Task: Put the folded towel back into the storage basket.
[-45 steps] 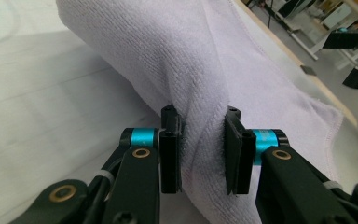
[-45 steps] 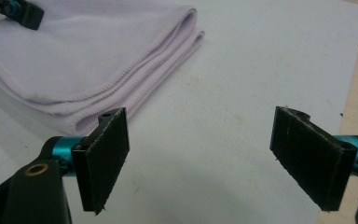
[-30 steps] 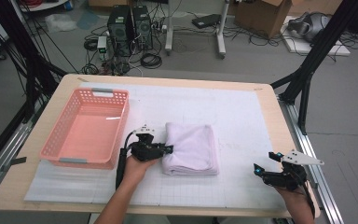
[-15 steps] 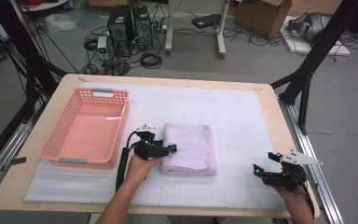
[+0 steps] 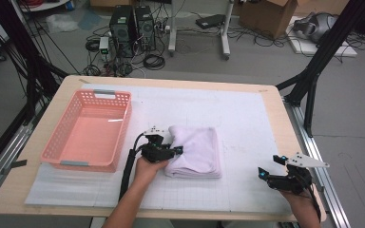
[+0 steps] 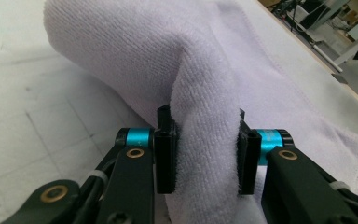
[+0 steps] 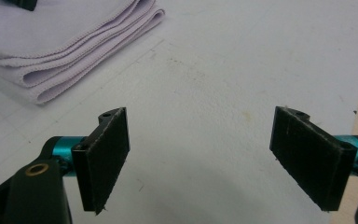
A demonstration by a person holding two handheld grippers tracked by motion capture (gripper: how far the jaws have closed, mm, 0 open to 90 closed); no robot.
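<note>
A folded lavender towel lies on the white mat at mid-table. My left gripper is at the towel's left edge. Its jaws have just been closing with the cloth between them. In the left gripper view, both pads press a raised fold of the towel, so the left gripper is shut on it. My right gripper rests near the table's front right corner. In the right gripper view it stands open over bare mat, and the towel's stacked layers lie at the upper left.
A pink plastic basket sits to the left of the towel and holds nothing. A white gridded mat covers most of the wooden table. Black frame legs, computers and cables stand on the floor beyond the far edge.
The left gripper has edged slightly right into the towel, and the towel's left edge now bunches up at its jaws. The right gripper has kept still.
</note>
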